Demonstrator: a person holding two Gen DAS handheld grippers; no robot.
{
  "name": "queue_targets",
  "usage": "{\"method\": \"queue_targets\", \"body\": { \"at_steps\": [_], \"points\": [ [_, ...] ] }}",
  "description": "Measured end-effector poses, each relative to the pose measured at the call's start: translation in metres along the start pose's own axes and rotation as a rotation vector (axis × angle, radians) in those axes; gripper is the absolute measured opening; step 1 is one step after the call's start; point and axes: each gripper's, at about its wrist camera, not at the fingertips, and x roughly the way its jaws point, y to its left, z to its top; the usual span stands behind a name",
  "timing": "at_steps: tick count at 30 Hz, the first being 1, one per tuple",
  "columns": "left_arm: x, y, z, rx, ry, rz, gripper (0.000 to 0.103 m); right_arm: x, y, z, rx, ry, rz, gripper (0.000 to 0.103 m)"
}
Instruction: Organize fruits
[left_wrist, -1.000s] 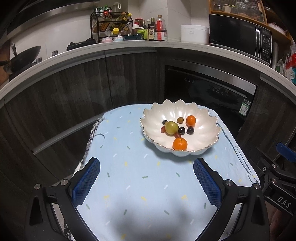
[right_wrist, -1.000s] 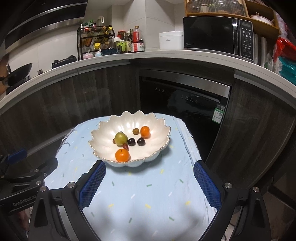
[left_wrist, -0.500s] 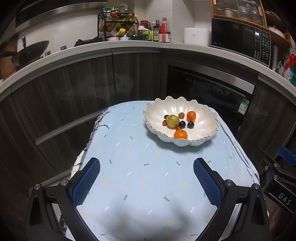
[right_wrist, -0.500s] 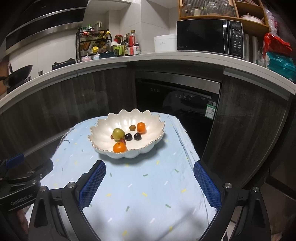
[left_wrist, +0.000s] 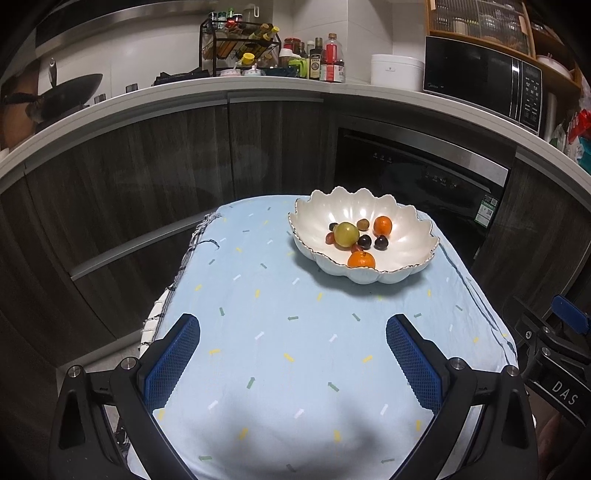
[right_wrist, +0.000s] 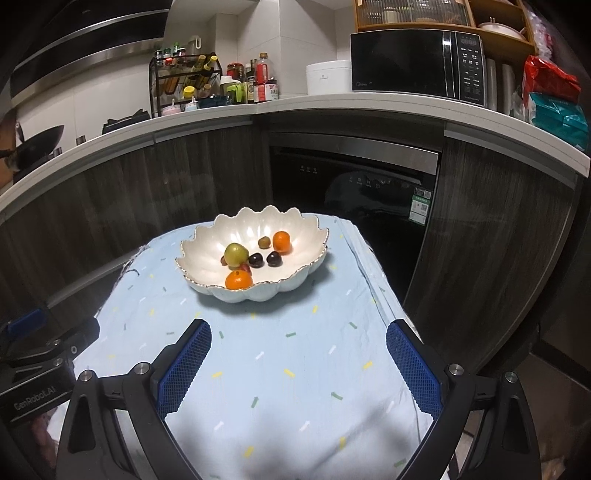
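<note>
A white scalloped bowl (left_wrist: 406, 236) (right_wrist: 295, 236) stands at the far end of the table's light blue cloth (left_wrist: 295, 332) (right_wrist: 295, 350). In it lie a green apple (left_wrist: 346, 234) (right_wrist: 236, 254), two oranges (left_wrist: 361, 259) (left_wrist: 382, 225) (right_wrist: 238, 280) (right_wrist: 282, 241), two dark plums (left_wrist: 365, 241) (right_wrist: 273, 258) and other small fruits. My left gripper (left_wrist: 293, 360) is open and empty, well short of the bowl. My right gripper (right_wrist: 298, 363) is open and empty, also short of it.
Dark cabinets and a built-in dishwasher (left_wrist: 424, 181) stand close behind the table. The counter above holds a spice rack (left_wrist: 240, 48), bottles, a rice cooker (left_wrist: 397, 70) and a microwave (left_wrist: 484, 81). The cloth's edges drop off left and right.
Both grippers have drawn back and risen from the bowl, which looks smaller and farther away. Both jaws stay open. The fruits have not moved.
</note>
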Motion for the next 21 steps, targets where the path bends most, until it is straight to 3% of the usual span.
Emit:
{"method": "queue_targets", "body": {
  "at_steps": [21],
  "points": [
    [0.0005, 0.0001, -0.0015, 0.002, 0.002, -0.001, 0.103, -0.0021, -0.0018, -0.0011, 0.009, 0.0, -0.002, 0.097]
  ]
}}
